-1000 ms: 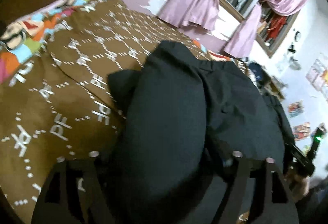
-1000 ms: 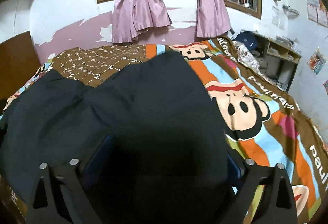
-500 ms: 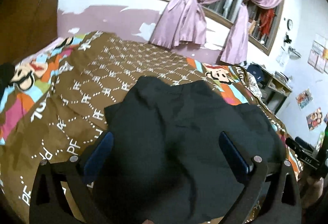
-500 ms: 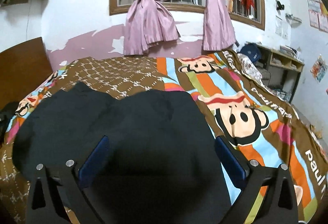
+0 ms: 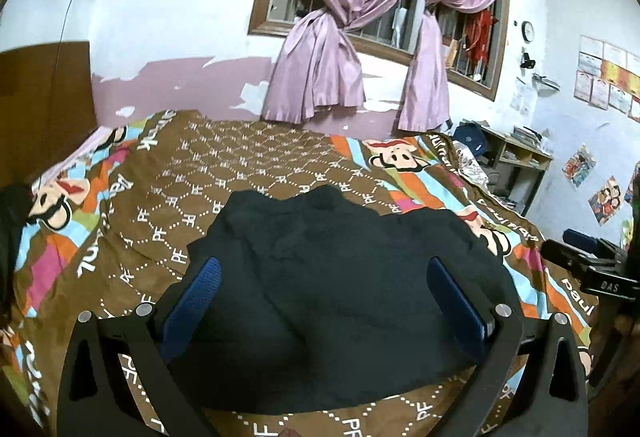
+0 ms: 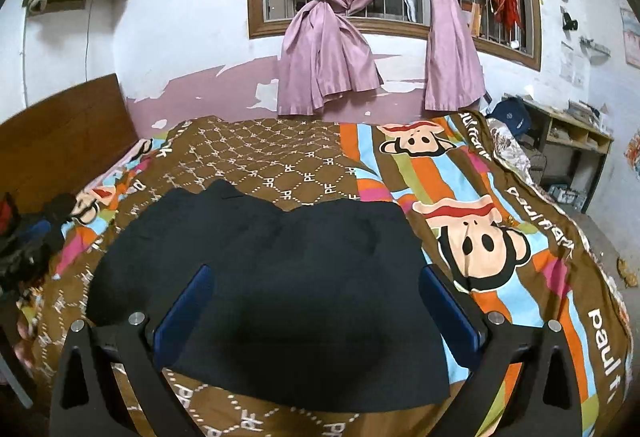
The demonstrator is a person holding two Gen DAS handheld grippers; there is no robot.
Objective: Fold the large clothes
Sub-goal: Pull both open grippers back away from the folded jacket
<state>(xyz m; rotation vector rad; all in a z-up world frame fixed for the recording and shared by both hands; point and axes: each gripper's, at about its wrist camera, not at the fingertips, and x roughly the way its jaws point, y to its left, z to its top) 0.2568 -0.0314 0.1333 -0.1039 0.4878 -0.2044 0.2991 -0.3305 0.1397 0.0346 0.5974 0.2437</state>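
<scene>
A large black garment (image 5: 340, 277) lies folded in a rough rectangle on the brown patterned bedspread (image 5: 240, 173). In the right wrist view the same garment (image 6: 280, 277) spreads across the bed's near half. My left gripper (image 5: 322, 269) hovers above it, open, blue pads wide apart, no cloth between them. My right gripper (image 6: 316, 277) hangs above the garment's right part, also open and holding nothing. The garment's near edge shows below both pairs of fingers.
The bedspread (image 6: 520, 197) has cartoon monkey faces and bright stripes on its right side. A heap of dark clothes (image 6: 24, 241) sits at the bed's left edge by the wooden headboard (image 6: 60, 141). A shelf unit (image 6: 568, 141) stands at the right wall, pink curtains (image 6: 332, 49) behind.
Both grippers have risen and drawn back from the garment, which now looks smaller and flatter. The left jaws widened off the cloth, and the left view has rolled level.
</scene>
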